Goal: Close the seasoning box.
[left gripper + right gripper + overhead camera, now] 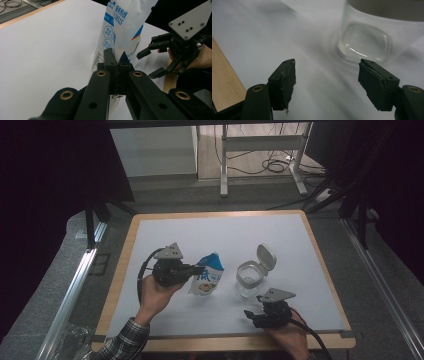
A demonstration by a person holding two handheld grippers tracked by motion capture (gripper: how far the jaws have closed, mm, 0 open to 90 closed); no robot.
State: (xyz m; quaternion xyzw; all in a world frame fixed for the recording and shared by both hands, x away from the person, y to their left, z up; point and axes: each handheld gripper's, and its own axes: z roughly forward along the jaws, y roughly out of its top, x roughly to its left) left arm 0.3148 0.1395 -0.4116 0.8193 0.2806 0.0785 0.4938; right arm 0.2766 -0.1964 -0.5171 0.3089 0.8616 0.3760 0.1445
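Observation:
A white and blue pouch (206, 277) with printed text stands near the middle of the white sheet (225, 232). My left gripper (196, 269) is shut on the pouch's left edge; in the left gripper view its jaws pinch the pouch (120, 27) at mid-height. A clear jar (249, 280) with a grey collar and its flip lid (266, 257) open stands just right of the pouch. My right gripper (251, 317) hovers open near the front edge, below the jar. In the right gripper view the jar's glass base (364, 42) lies just beyond the open jaws.
The white sheet lies on a wooden board (131, 237) whose edge shows at the left of the right gripper view (224, 82). Metal rails (75, 285) flank the board. A desk frame and cables (270, 162) stand on the floor behind.

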